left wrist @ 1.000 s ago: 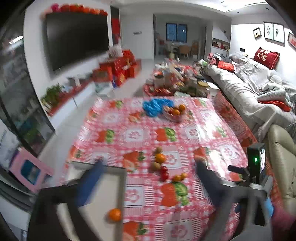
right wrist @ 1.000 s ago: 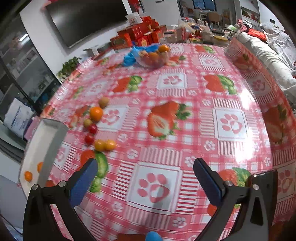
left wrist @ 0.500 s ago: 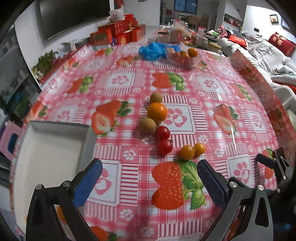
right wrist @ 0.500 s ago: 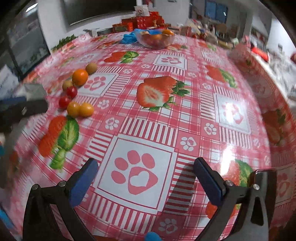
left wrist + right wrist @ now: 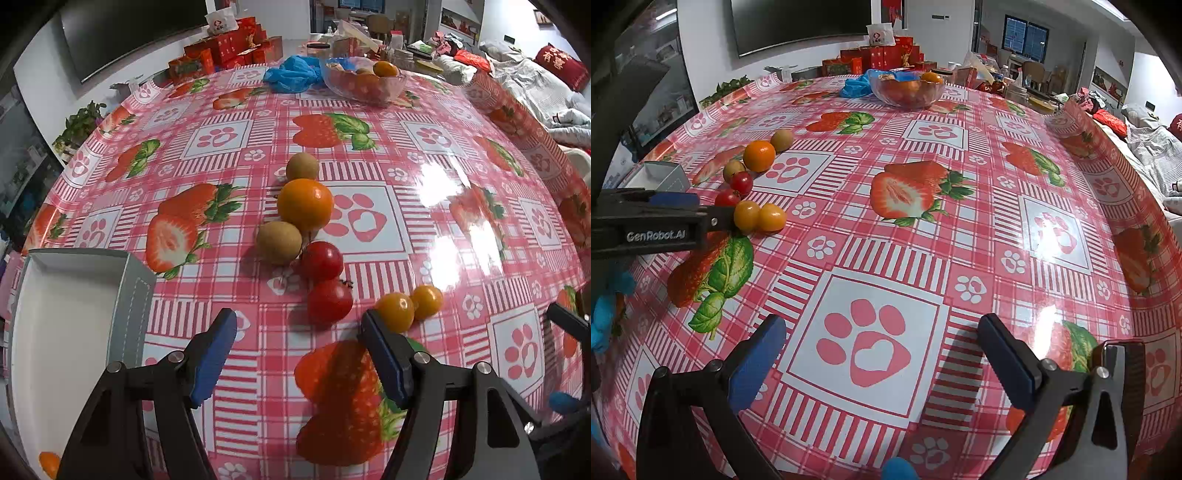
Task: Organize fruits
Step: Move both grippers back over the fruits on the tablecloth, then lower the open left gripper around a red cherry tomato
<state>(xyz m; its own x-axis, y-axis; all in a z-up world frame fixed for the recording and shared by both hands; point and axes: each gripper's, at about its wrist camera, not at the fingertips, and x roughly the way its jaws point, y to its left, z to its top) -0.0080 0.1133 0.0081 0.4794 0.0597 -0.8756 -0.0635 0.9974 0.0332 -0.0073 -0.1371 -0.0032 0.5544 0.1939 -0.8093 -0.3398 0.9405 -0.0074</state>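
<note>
Before the wide-open left claw (image 5: 297, 341) lie glossy red, yellow and brown fruits (image 5: 330, 301); right claw (image 5: 881, 343) gapes empty.

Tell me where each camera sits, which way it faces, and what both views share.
Left wrist: sits on the open left gripper, low over the pink strawberry-print tablecloth, facing the loose fruit row; its blue-padded fingers show.
Right wrist: sits on the open right gripper, facing across the table; its own fingers and the left gripper at left show.
Shared: large orange, clear glass fruit bowl.

Fruits (image 5: 306, 236) lie mid-table, tray (image 5: 66, 325) to their left, bowl (image 5: 364, 79) behind, perhaps holding more.
</note>
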